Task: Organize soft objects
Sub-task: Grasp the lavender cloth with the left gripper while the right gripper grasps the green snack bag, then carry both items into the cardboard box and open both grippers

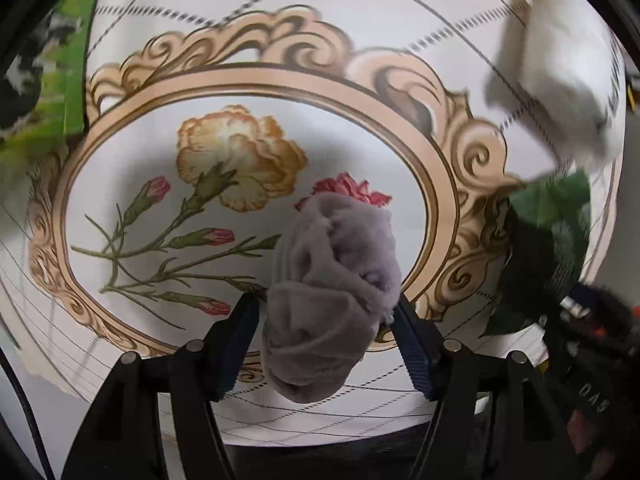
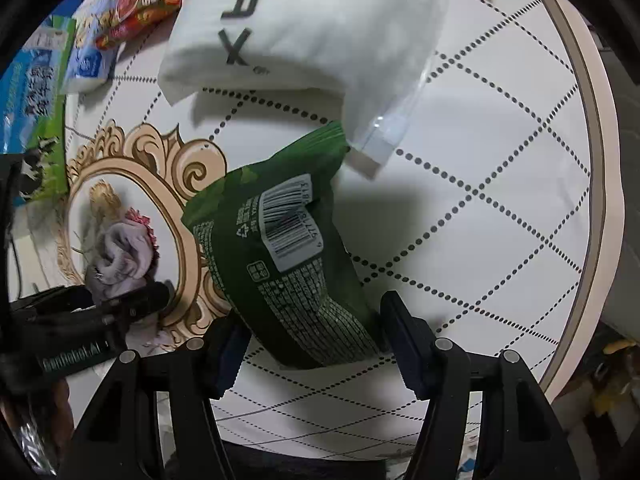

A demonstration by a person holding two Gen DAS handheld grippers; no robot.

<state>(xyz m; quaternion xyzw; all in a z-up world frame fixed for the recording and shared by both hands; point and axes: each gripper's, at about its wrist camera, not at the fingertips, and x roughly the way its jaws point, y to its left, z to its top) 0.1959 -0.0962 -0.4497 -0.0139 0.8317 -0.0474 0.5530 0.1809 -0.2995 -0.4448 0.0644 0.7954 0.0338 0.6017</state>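
Your left gripper (image 1: 326,330) pinches the crumpled grey fabric bundle (image 1: 334,292) above the floral-print table (image 1: 360,20); your right gripper (image 2: 310,338) clamps the green crinkly snack pouch (image 2: 280,248). Carry both low, squeezing steadily.

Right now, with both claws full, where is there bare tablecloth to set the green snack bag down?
Free: the quilted white tablecloth right of the green foil snack bag, out to the table's beige rim. Crowded: the far left, with colourful snack packets and a white plastic-wrapped pack behind; the floral medallion holds the crumpled grey cloth.
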